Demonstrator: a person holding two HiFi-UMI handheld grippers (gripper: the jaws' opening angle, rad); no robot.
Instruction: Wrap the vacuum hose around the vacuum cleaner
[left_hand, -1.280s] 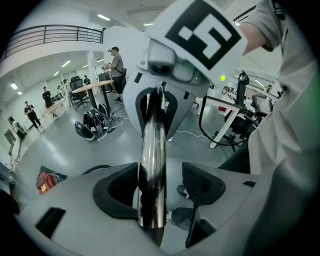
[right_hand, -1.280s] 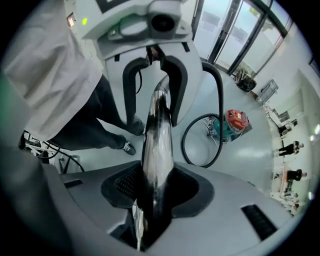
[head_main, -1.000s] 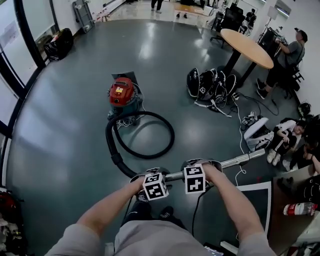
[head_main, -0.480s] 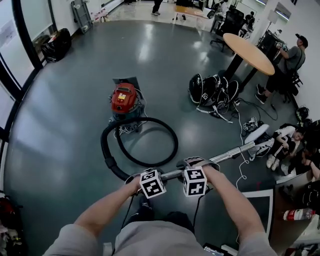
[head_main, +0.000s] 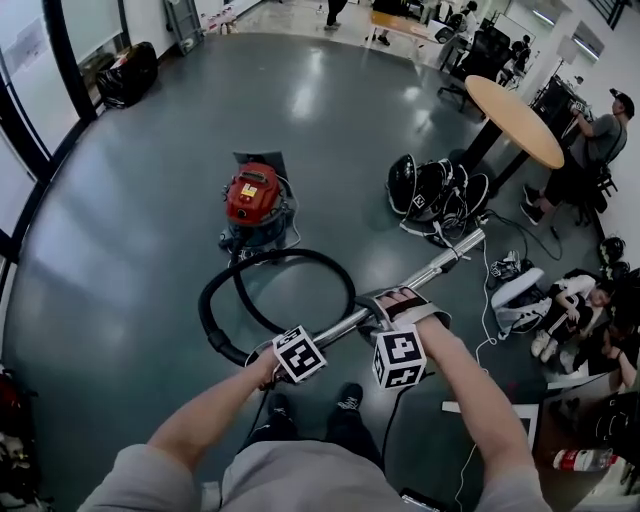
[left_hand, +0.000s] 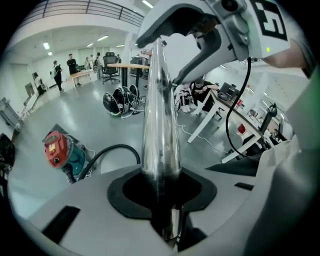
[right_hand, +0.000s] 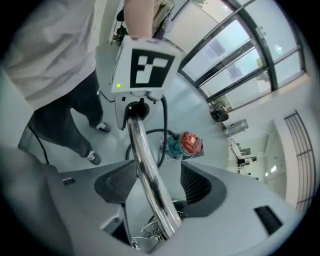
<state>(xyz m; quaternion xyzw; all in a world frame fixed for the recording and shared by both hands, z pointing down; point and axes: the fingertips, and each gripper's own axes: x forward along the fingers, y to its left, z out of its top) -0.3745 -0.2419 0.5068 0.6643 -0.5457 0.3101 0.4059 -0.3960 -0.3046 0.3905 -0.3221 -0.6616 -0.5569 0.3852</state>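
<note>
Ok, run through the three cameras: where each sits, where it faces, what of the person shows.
Head view: on the person's head, facing forward and steeply down at the vacuum cleaner and looped black hose; both forearms and shoes show.
Left gripper view: rides the left gripper, looking along jaws just closed on the metal tube; the right forearm shows.
Right gripper view: rides the right gripper, whose jaws have just opened, metal tube between them; shirt, legs, a shoe show.
Shared: all three show the vacuum cleaner and metal tube.
</note>
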